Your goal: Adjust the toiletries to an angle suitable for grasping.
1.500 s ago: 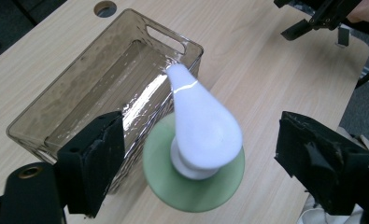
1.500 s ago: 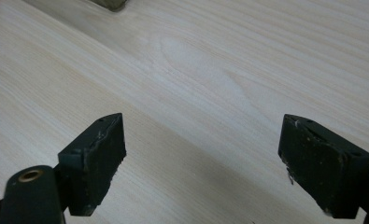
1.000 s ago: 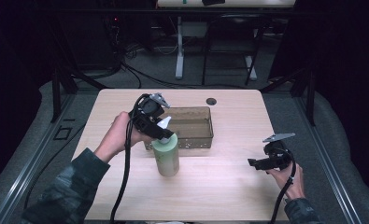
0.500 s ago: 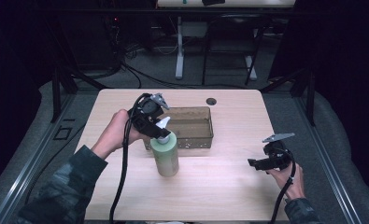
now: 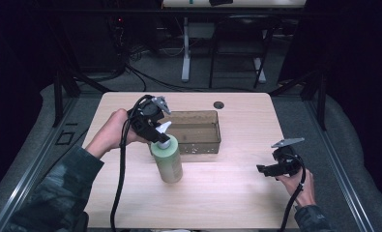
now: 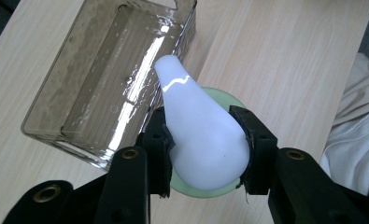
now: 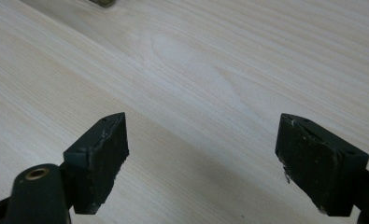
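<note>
From the high view I see my left claw clamped on the white pump top of a green bottle, which stands upright on the tabletop just in front of the near left corner of a clear tray. Its jaws have just been closing, with the pump top between them. My right claw rests low over the tabletop's right side, well apart from the bottle and the tray, jaws pointing left. A small dark disc sits near the far edge.

In the left gripper view, both black pads press against the sides of the white pump top, whose spout points away toward the clear tray. The bottle's green shoulder shows as a rim under the pump top. A pale cloth lies at the right edge.

In the right gripper view, my right claw stands apart with bare wood grain of the tabletop between its jaws.
</note>
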